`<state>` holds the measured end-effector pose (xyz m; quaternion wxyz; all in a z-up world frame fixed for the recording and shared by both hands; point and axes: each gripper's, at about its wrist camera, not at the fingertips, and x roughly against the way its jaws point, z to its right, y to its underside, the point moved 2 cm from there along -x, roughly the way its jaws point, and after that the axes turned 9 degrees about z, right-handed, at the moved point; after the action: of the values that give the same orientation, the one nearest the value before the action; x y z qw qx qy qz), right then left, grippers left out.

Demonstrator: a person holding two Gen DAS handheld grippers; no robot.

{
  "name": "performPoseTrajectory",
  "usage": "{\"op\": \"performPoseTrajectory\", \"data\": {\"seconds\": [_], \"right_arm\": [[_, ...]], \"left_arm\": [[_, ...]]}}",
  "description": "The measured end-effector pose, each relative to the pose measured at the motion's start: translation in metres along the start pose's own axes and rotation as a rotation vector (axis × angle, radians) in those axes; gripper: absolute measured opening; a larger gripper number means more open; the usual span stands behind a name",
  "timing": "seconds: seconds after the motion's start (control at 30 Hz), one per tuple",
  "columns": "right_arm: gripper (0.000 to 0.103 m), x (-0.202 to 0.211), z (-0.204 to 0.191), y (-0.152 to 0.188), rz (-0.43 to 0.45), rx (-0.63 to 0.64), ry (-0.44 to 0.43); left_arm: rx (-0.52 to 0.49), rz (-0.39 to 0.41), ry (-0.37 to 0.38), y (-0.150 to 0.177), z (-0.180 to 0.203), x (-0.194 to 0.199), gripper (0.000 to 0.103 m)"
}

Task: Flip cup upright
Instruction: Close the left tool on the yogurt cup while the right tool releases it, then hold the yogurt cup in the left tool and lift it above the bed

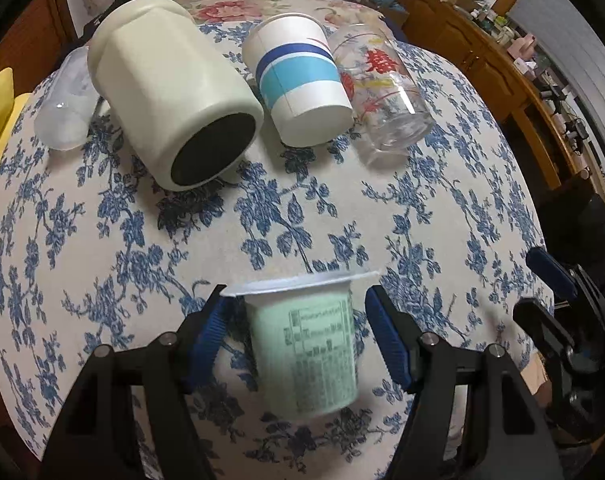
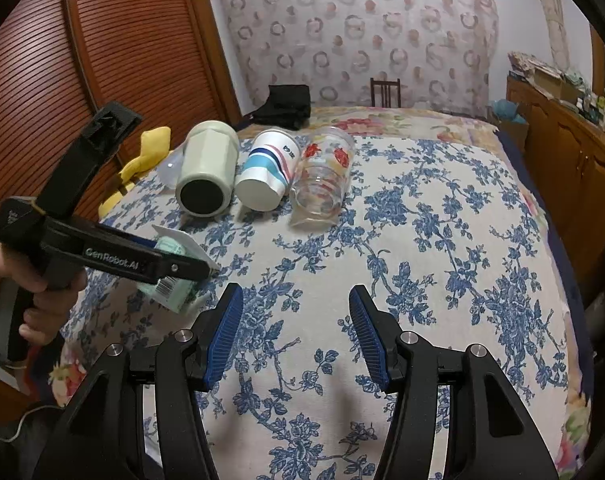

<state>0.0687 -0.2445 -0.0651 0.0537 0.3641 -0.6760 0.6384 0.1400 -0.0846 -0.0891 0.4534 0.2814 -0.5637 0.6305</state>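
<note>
A cream ceramic mug point(image 1: 170, 92) lies on its side on the blue-flowered bedspread point(image 1: 102, 240), dark base toward the camera. Just beside it lie a striped paper cup point(image 1: 298, 80) and a printed drinking glass point(image 1: 386, 92), also tipped over. A clear plastic cup point(image 1: 62, 108) lies on the mug's other side. A yellow plush toy point(image 2: 146, 156) sits by the louvred wooden door point(image 2: 114, 48).

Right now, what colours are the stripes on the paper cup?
The paper cup is white with dark blue and light blue bands, plus a thin pink line; clearest in the left wrist view.

You are facing a ring-patterned wallpapered wall point(image 2: 366, 28). A wooden chair point(image 2: 385, 92) is standing against it. Wooden cabinets point(image 2: 574, 152) are lining your right.
</note>
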Motion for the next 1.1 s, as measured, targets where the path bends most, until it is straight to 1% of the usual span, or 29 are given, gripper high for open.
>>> {"op": "performPoseTrajectory", "data": {"seconds": [0.03,0.1,0.17,0.27,0.3,0.37,0.47,0.57,0.6,0.67,0.83,0.93,1.0,1.1], "right_arm": [[0.056,-0.001,-0.001,0.001,-0.001,0.001,0.000],[0.056,-0.003,-0.002,0.003,-0.006,0.004,-0.001],[0.056,-0.004,-0.003,0.006,-0.011,0.005,0.001],[0.056,-0.009,-0.004,0.009,-0.018,0.008,0.005],[0.056,-0.010,-0.005,0.009,-0.020,0.010,0.007],[0.056,-0.013,-0.005,0.010,-0.028,0.017,0.014],[0.056,-0.016,-0.004,0.009,-0.031,0.021,0.025],[0.056,-0.016,-0.001,0.008,-0.030,0.022,0.038],[0.056,-0.015,0.001,0.007,-0.030,0.020,0.039],[0.056,-0.014,0.003,0.007,-0.026,0.016,0.045],[0.056,-0.010,0.005,0.003,-0.012,0.013,0.052],[0.056,-0.008,0.004,0.002,-0.004,0.016,0.049],[0.056,-0.007,0.004,0.002,-0.001,0.015,0.046],[0.056,-0.007,0.005,0.002,0.004,0.008,0.043]], "left_arm": [[-0.004,0.010,-0.002,-0.001,0.000,0.000,0.062],[-0.025,0.035,-0.017,-0.002,0.000,0.003,0.048],[-0.052,0.071,-0.022,-0.003,0.002,0.007,0.048],[-0.110,0.174,-0.011,-0.006,0.007,0.021,0.048],[-0.119,0.211,0.001,-0.007,0.007,0.025,0.048],[-0.129,0.259,0.008,-0.010,0.006,0.031,0.048],[-0.132,0.314,0.013,-0.015,0.001,0.035,0.048],[-0.122,0.321,0.024,-0.015,0.001,0.028,0.048],[-0.123,0.320,0.029,-0.013,0.003,0.025,0.046],[-0.139,0.314,0.024,-0.008,0.007,0.018,0.038],[-0.164,0.318,0.004,-0.010,0.012,0.025,0.038],[-0.181,0.317,0.024,-0.019,0.017,0.033,0.039],[-0.187,0.294,0.026,-0.026,0.019,0.032,0.043],[-0.202,0.245,0.027,-0.033,0.023,0.021,0.045]]}}
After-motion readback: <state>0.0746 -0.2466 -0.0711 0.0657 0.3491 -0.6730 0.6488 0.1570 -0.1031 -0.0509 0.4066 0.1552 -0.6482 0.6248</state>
